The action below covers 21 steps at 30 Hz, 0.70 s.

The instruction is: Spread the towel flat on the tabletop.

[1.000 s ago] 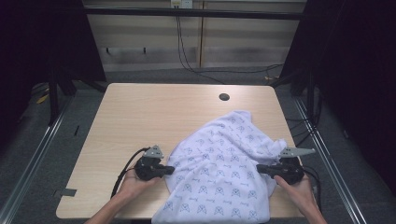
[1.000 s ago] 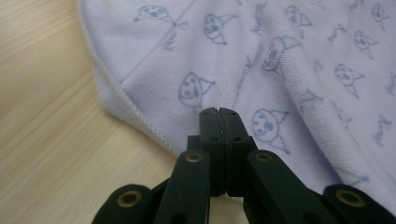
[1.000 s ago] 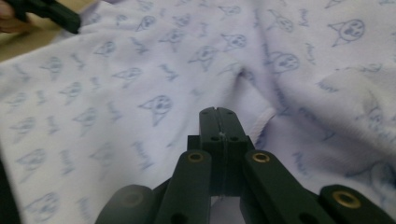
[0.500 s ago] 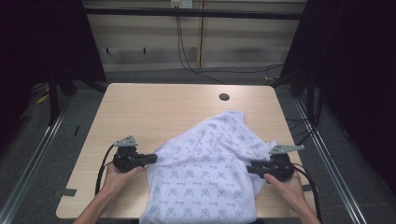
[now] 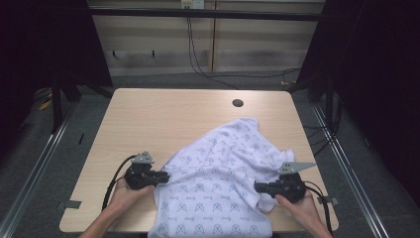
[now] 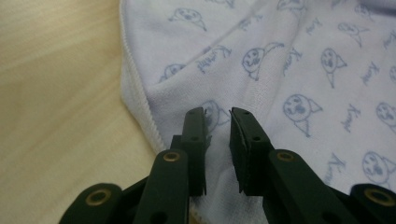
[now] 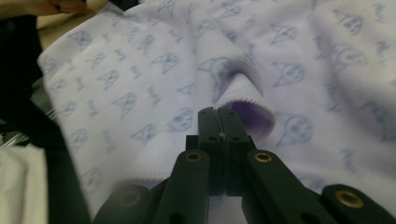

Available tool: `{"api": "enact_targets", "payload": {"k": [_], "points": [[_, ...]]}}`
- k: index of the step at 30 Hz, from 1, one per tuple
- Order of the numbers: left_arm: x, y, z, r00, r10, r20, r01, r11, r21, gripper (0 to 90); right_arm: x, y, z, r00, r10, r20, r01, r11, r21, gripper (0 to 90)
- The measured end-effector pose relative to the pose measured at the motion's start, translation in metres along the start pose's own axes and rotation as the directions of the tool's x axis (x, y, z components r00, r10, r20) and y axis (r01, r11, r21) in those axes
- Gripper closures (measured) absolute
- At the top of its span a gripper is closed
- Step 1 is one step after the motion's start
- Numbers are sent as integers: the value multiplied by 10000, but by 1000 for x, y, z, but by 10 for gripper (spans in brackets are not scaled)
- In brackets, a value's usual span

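A white cloth (image 5: 223, 173) printed with small blue cat faces lies rumpled on the right half of the wooden table (image 5: 163, 119), and its near end hangs over the front edge. My left gripper (image 5: 166, 177) is at the cloth's left hem. Its jaws have just been opening. In the left gripper view the left gripper (image 6: 217, 114) stands a little apart over the cloth (image 6: 280, 70) without pressing it. My right gripper (image 5: 257, 187) is at the right side. In the right gripper view the right gripper (image 7: 218, 111) is shut at a curled hem of the cloth (image 7: 140, 70).
A round cable hole (image 5: 237, 103) sits near the table's far edge. The far and left parts of the tabletop are bare wood. A black cable (image 5: 116, 176) trails from the left gripper. Dark frame posts and floor surround the table.
The cloth slid left and toward the front edge. The left gripper went left, then came back right to the hem. The right gripper moved a little left.
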State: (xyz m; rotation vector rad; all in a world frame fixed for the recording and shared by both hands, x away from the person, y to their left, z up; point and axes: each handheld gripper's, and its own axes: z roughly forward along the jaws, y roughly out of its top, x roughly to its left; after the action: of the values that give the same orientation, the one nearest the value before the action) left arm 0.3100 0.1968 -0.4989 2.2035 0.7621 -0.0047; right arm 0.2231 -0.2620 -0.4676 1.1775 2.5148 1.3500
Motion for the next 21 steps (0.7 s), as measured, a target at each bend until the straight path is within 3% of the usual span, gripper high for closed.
{"api": "enact_targets", "payload": {"k": [1,3,6,7,8,9,10,11,13,14,15,16,17,18,19,20,21], "points": [[-9,-6,-5,9993,18,377,-27,9997,258,767,14,-12,-8,9999,-121,-79,122,9998,181,893],[-15,-9,-7,9985,95,548,-115,9993,363,769,25,-26,-14,9997,-246,-91,251,9978,610,893],[-29,-20,-17,9925,120,1215,-209,9971,726,770,33,-40,-19,9998,-199,-90,208,9940,1073,893],[-32,-22,-22,9879,168,1544,-222,9992,332,755,37,-49,-25,9997,-237,-84,245,9933,1128,885],[-32,-22,-22,9879,168,1544,-222,9992,332,747,37,-49,-25,9997,-237,-84,245,9933,1128,885],[-30,-19,-25,9859,112,1669,-108,9999,-31,741,36,-46,-32,10000,39,10,-40,9970,775,799],[-29,-16,-26,9855,33,1696,18,9996,-299,741,36,-46,-32,10000,39,10,-40,9970,775,799],[-19,-3,-22,9891,37,1469,94,9961,-880,724,29,-38,-37,9995,0,317,-12,9992,397,750],[-10,11,-11,9931,2,1174,113,9952,-977,717,15,-28,-39,9973,195,703,-192,9998,-46,695],[-10,11,-11,9931,2,1174,113,9952,-977,716,15,-28,-39,9973,195,703,-192,9998,-46,695],[-1,24,3,9935,-159,1130,251,9965,-802,711,-2,-17,-37,9943,318,1013,-286,9991,-324,659],[-1,24,3,9935,-159,1130,251,9965,-802,702,-2,-17,-37,9943,318,1013,-286,9991,-324,659],[5,37,20,9957,29,923,22,9985,-550,699,-22,-6,-33,9888,564,1379,-507,9977,-443,629],[5,37,20,9957,29,923,22,9985,-550,692,-31,-2,-31,9888,678,1326,-598,9962,-637,617],[9,42,32,9972,9,743,14,9995,-304,692,-38,2,-31,9886,844,1250,-765,9948,-667,599],[9,42,32,9972,9,743,14,9995,-304,708,-38,2,-31,9886,844,1250,-765,9948,-667,599],[6,39,39,9987,293,413,-298,9995,117,747,-44,9,-30,9836,971,1517,-870,9936,-722,592]]}}
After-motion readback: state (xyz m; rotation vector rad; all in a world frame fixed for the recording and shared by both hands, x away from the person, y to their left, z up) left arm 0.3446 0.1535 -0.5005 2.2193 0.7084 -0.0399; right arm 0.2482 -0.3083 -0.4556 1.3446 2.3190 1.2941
